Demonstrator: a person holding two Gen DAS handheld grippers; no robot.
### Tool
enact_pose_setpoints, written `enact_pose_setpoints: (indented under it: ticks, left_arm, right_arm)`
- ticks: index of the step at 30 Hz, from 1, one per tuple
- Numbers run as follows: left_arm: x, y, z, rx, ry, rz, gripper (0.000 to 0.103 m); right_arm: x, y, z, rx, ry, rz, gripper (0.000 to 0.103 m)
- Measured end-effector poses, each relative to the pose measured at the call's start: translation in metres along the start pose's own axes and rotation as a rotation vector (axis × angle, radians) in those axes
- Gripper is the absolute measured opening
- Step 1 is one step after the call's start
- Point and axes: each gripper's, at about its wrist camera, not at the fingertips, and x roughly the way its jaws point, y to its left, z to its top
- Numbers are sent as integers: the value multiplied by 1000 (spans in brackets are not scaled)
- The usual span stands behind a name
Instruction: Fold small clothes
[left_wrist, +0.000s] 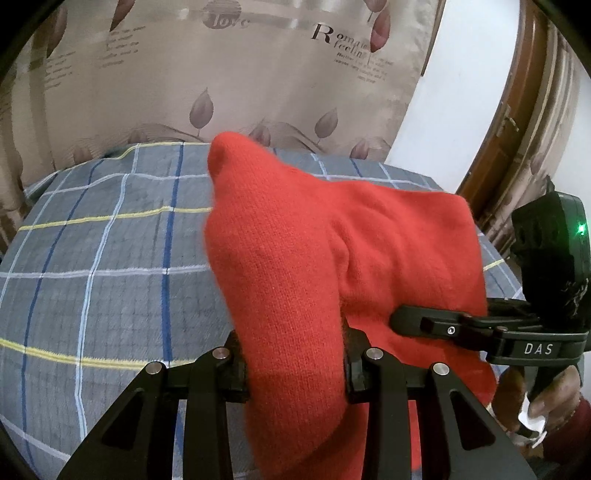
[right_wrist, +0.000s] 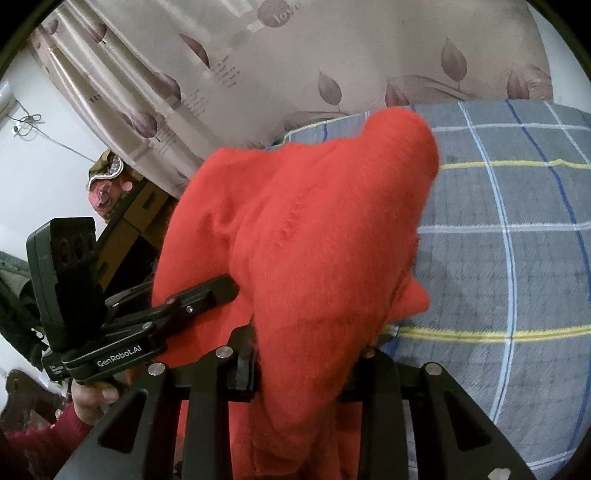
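Both claws pinch the red knit garment (left_wrist: 295, 266), its tip pointing away.

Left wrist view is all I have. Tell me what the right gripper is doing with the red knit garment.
Observer: The right gripper is shut on the red knit garment; cloth bunches between its fingers.
Operator: Report what lies to the garment's right.
Observer: The grey plaid bedsheet, with one red flap hanging over it.
Operator: Describe the left gripper from that side.
Observer: The left gripper pinches the garment's left edge, a hand in a dark red sleeve gripping its handle.
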Motion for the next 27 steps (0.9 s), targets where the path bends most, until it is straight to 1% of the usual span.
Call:
enact_pose_setpoints:
  ticks: [8, 16, 17, 18, 19, 20, 21, 23, 25, 27]
  left_arm:
    - [16, 9, -22, -6, 24, 23, 35]
    - [27, 11, -37, 0, 3, 40, 36]
    - [28, 10, -40, 4, -3, 44, 38]
    - [29, 10, -42, 9, -11, 52, 43]
    - [29, 10, -45, 18, -21, 69, 44]
    - [28, 10, -46, 24, -31, 86, 49]
    - [28, 9, -47, 31, -43, 118, 56]
    - [24, 9, -49, 49, -75, 178, 62]
    - [17, 7, -49, 66, -123, 233, 69]
    - [7, 6, -47, 73, -174, 257, 82]
  right_arm:
    - [21, -8, -17, 24, 44, -11, 27]
    - [33, -13, -25, 4, 51, -30, 27]
    - [34, -15, -26, 2, 49, -30, 27]
    - [35, -17, -28, 5, 48, -28, 28]
    - [36, -20, -29, 9, 48, -24, 28]
    - [37, -24, -31, 20, 46, -15, 30]
    - [37, -27, -32, 29, 42, -8, 33]
    - [33, -35, -33, 57, 25, 10, 37]
    - [22, -35, -34, 65, -15, 15, 38]
    - [10, -29, -34, 29, -64, -16, 38]
